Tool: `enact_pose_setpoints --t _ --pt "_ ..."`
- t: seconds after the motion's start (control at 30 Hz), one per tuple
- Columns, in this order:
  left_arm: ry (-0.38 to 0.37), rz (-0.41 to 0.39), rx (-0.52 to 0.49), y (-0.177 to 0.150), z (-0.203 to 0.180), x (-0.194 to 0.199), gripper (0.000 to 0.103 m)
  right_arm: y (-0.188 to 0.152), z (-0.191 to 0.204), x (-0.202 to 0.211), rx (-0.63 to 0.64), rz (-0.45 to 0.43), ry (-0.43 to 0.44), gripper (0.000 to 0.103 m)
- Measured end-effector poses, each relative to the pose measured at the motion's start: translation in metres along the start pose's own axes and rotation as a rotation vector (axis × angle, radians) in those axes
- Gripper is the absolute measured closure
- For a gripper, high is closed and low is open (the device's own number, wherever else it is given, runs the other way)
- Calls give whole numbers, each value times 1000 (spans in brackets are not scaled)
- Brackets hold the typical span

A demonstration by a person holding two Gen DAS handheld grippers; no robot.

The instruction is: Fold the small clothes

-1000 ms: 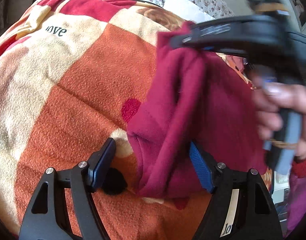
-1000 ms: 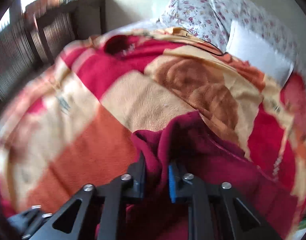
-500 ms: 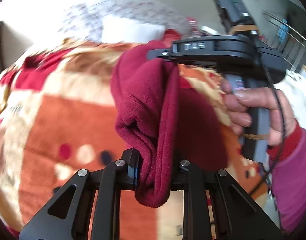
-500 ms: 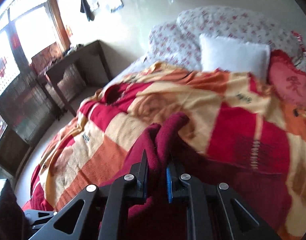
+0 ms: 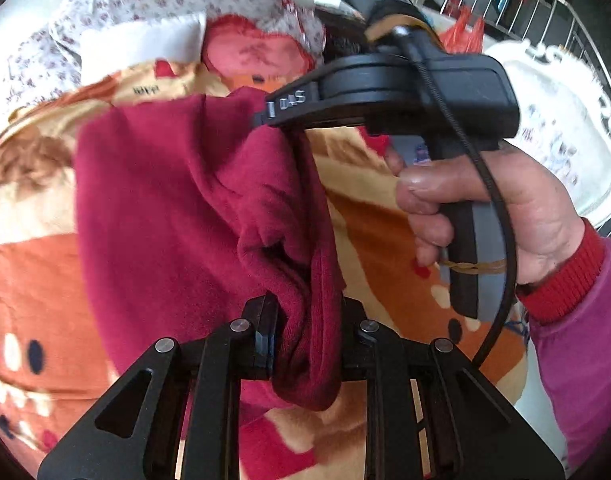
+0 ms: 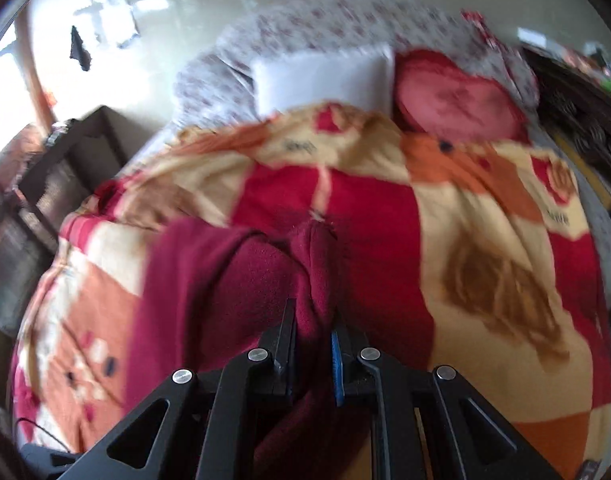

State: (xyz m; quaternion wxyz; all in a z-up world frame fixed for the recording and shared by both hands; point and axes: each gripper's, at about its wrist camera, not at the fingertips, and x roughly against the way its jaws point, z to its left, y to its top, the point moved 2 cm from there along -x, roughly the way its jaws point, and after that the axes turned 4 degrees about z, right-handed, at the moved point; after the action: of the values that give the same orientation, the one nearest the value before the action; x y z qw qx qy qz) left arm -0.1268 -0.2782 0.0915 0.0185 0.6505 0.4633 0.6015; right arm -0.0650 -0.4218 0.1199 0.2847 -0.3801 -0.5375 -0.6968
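A dark red garment [image 5: 177, 208] is held up above a bed, gripped at two places along its upper edge. The left gripper [image 5: 305, 344] is closed on a bunched fold of the cloth, which is pressed between its two fingers and hangs out a little below them; its jaws have just been closing, with the cloth between them. The right gripper [image 6: 313, 336] is likewise clamped tight on a thick fold of the same garment, the fabric being squeezed between a black finger and a blue-padded one. In the left wrist view the right gripper [image 5: 265, 116] is seen from the side, pinching the garment's upper corner, and its handle is held in a hand [image 5: 501, 216] with a red cuff and a pink sleeve. The garment is stretched between the two grips and hangs over a blanket [image 6: 485, 216] checked in orange, red and cream. A white pillow [image 6: 321, 76] and a red heart-shaped cushion [image 6: 453, 100] are seen at the head of the bed.
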Motion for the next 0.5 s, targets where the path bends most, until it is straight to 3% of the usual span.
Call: enact_pose_setpoints --t 0.07,0.1,0.13,0.17,0.27,0.3,0.37,0.43,0.5 --pt "-6 42 -9 -1 -2 -9 78 -7 -15 -13 -42 17 -14 90" --pt "-17 59 -15 -1 -3 -9 74 -9 -20 -15 -56 28 -31 85" --pt "-42 76 -25 -3 -7 -3 65 -10 -25 -12 -69 25 -43 75" --pt "-65 87 -33 -7 -6 3 56 -12 -27 -4 -82 9 -50 73" --pt "-79 45 -68 -18 5 44 55 -16 -22 30 -62 -34 -52 72" --pt "-59 30 -76 -23 9 55 54 -19 -16 41 -51 -47 -47 72" --pt "58 -13 -83 -28 28 71 54 -29 2 64 -3 -78 17 72" --pt "145 -35 -60 -26 47 73 54 -39 22 73 36 -86 81 72" --pt "183 -17 -6 -24 68 62 54 -53 40 73 70 -79 142 72"
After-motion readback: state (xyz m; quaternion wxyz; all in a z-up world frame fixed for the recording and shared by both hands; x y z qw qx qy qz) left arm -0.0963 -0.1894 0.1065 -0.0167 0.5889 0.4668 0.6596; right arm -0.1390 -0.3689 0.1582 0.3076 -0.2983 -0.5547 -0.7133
